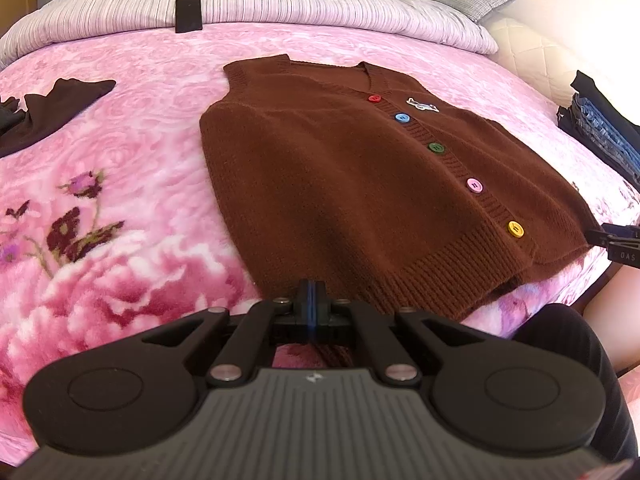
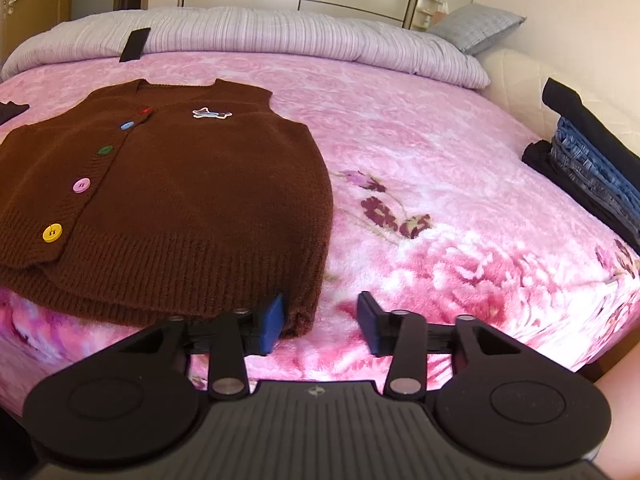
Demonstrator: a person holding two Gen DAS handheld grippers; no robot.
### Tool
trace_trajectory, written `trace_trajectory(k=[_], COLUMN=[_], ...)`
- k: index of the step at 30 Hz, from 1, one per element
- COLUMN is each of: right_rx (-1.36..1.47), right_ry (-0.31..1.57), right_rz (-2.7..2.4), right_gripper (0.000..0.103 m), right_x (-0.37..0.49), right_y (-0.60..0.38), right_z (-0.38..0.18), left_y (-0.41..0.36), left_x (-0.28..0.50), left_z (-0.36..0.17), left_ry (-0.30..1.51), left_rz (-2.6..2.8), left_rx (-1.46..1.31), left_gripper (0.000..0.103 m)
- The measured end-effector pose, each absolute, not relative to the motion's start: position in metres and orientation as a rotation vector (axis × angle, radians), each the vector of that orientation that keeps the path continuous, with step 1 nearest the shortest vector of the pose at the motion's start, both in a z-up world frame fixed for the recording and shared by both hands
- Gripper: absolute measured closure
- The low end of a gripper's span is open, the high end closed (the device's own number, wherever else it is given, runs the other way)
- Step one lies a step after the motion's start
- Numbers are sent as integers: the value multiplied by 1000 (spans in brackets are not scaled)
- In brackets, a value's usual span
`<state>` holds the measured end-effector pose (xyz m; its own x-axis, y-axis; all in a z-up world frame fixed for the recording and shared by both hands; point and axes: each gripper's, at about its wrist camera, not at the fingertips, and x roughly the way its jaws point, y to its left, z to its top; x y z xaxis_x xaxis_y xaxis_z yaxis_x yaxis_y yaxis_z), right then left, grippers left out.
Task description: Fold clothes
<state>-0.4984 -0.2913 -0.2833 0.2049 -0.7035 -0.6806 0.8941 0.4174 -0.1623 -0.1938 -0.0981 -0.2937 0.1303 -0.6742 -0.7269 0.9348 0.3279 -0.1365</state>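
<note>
Left hand-held gripper [image 1: 311, 304] sits pressed shut at the vest's [image 1: 340, 168] hem, seemingly pinching the left corner, though the fabric between the pads is hidden. Right hand-held gripper [image 2: 320, 320] gapes wide, one pad [image 2: 272, 320] touching the right hem corner, gripping nothing. The risk: lift now and only one corner rises, skewing the vest flat on the bed [image 2: 440, 200]. Count: one brown vest, five buttons [image 1: 473, 185], one badge [image 1: 422, 105], one phone [image 1: 188, 14], one pile of folded clothes [image 2: 592, 176], one dark garment [image 1: 52, 108], one pillow [image 2: 476, 28].
</note>
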Motion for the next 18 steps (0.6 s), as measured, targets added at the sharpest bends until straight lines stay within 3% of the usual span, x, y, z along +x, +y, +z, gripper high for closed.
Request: trace_trajectory(k=[11, 14, 18], right_rx=[263, 253, 241], right_ry=[759, 748, 734], right_rz=[-1122, -1106, -1083], right_gripper=[43, 37, 36], right_x=[-491, -485, -477], right_y=[-287, -284, -280], right_z=[-275, -271, -265], left_y=[-94, -92, -89], left_x=[-191, -190, -186], left_z=[-290, -287, -282], left_ry=[791, 782, 770], left_rz=[-1219, -1217, -1211], left_rx=[382, 377, 368], left_gripper=[103, 103, 103])
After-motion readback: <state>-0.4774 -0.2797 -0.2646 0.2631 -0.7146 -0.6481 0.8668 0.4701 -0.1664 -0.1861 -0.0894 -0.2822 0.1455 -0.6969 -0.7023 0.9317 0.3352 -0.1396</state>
